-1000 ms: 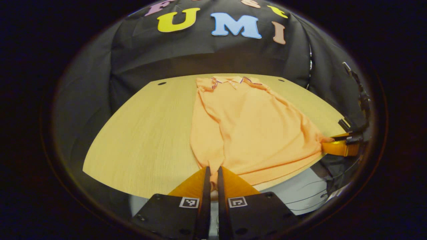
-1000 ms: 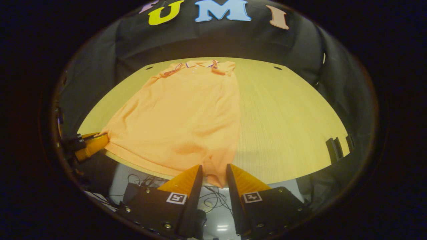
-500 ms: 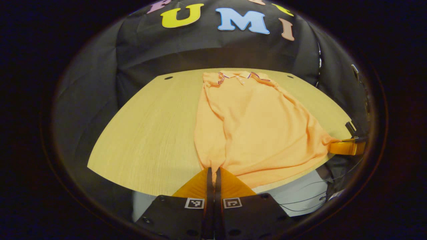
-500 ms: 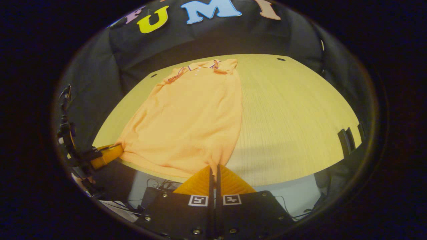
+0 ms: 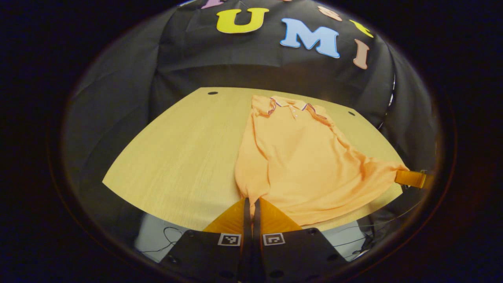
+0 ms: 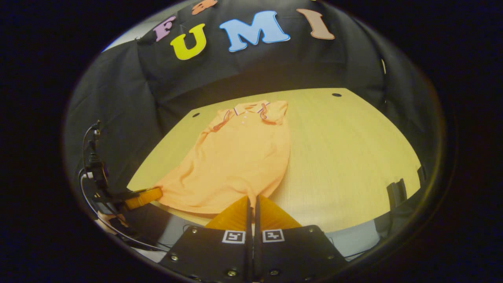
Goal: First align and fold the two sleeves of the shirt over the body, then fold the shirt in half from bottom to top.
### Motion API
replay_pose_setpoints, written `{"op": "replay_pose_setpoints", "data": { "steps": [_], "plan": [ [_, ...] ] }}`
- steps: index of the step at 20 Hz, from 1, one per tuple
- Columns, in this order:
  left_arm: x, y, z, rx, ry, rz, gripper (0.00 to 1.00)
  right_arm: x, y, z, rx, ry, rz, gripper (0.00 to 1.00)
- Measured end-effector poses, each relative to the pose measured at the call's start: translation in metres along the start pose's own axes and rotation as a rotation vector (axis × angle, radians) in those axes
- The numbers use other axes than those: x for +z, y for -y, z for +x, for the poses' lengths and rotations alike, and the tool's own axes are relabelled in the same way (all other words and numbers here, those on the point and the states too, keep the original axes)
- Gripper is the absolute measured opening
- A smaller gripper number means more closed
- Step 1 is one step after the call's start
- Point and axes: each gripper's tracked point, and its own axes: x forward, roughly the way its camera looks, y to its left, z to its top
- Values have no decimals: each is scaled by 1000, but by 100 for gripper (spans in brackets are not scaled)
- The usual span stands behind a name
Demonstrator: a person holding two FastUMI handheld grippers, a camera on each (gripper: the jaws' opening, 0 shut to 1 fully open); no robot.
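Where the left gripper [image 5: 250, 202] meets the near edge of the worktop [image 5: 177, 157], its two fingers are pressed together with a bottom corner of the orange shirt [image 5: 298, 157] pinched between them, the cloth rising straight out of the fingertips. From the right gripper view the right gripper [image 6: 252, 200] is likewise closed tight on the other bottom corner of the shirt [image 6: 239, 157], with no gap showing between its fingers. Each gripper body carries a pair of small square black-and-white marker tags just behind the fingers; they bear a pattern, not readable writing.

Ahead of the left gripper the hem stretches off to its right, pulled taut to a point where the right gripper [image 5: 410, 178] holds it, just past the worktop's edge. Ahead of the right gripper the hem runs to its left, ending at the left gripper [image 6: 143, 197], behind which cables trail.

Beyond the hem the shirt lies on the worktop [image 6: 353, 149] with its long axis running away from both grippers, hem nearest, collar farthest. A sleeve is folded over the body on the left gripper's side. At the far end the striped collar [image 5: 292, 107] and button placket point toward the booth's wall. No brand mark on the shirt can be made out.
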Motion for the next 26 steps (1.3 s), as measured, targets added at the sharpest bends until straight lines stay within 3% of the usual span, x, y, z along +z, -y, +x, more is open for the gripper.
{"op": "replay_pose_setpoints", "data": {
  "steps": [11,20,26],
  "plan": [
    [148,22,34,-108,148,15,6,113,3,27,-61,167,-1,2],
    [245,25,102,-189,178,31,6,207,-2,87,-106,236,-8,2],
    [294,39,153,-277,178,72,6,254,7,118,-187,245,16,2]
  ]
}}
